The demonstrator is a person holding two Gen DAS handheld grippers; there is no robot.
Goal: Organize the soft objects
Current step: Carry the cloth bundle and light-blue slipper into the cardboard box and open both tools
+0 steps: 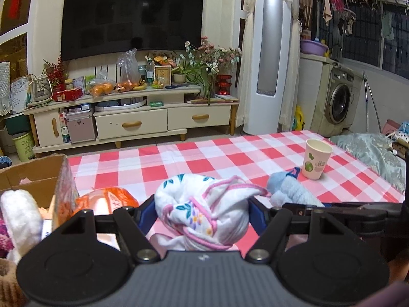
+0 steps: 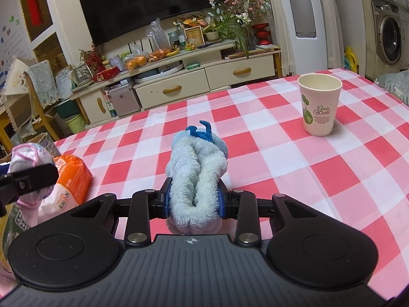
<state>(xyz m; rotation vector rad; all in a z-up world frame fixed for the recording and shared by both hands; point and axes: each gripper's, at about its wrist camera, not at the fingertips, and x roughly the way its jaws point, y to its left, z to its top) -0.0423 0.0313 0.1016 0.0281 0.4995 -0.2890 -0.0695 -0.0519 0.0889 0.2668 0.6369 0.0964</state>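
My left tongs (image 1: 202, 211) clamp the flowered cloth (image 1: 202, 204); my right tongs (image 2: 194, 200) pinch the blue towel (image 2: 196, 176), both lifted for the cardboard box (image 1: 38, 176) at the counter's left edge.

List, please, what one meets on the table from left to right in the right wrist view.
White floral cloth in the left gripper → orange packet → light blue fluffy towel held between the right gripper's fingers → paper cup, standing upright on the checked tablecloth.

Paper cup (image 2: 319, 105) interrupts open tablecloth (image 2: 268, 153)
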